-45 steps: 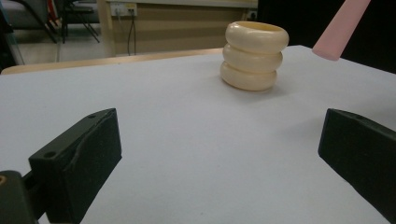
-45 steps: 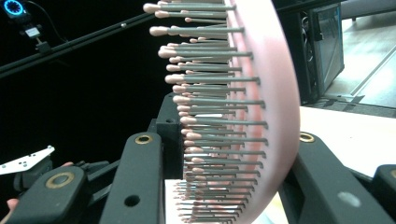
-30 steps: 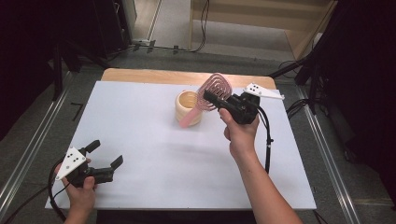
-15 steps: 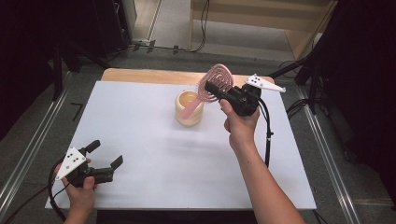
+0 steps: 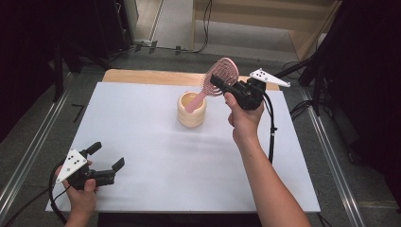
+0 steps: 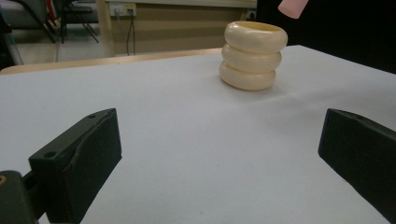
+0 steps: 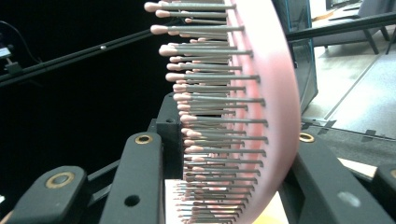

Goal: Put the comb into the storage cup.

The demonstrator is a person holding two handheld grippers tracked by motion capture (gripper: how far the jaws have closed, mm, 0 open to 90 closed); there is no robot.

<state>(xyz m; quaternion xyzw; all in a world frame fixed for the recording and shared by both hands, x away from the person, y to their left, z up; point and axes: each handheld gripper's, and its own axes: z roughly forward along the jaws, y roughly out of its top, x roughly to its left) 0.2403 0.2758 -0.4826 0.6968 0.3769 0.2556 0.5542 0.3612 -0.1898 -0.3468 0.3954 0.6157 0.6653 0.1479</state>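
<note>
A white sheet [image 5: 156, 137] covers the counter [image 5: 142, 75], whose wooden edge shows at the back; cables [image 5: 205, 28] trail across the floor [image 5: 246, 35] beyond.

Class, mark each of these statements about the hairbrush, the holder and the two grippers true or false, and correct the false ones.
1. The right gripper grips the pink hairbrush by its head. True.
2. The hairbrush lies flat on the table. False: it is held up at a slant, handle end down over the cream holder.
3. The cream holder stands upright on the white tabletop. True.
4. The left gripper holds the holder. False: its fingers stand wide apart with nothing between them, near the table's front left corner.
5. The holder looks like three stacked rings. True.
</note>
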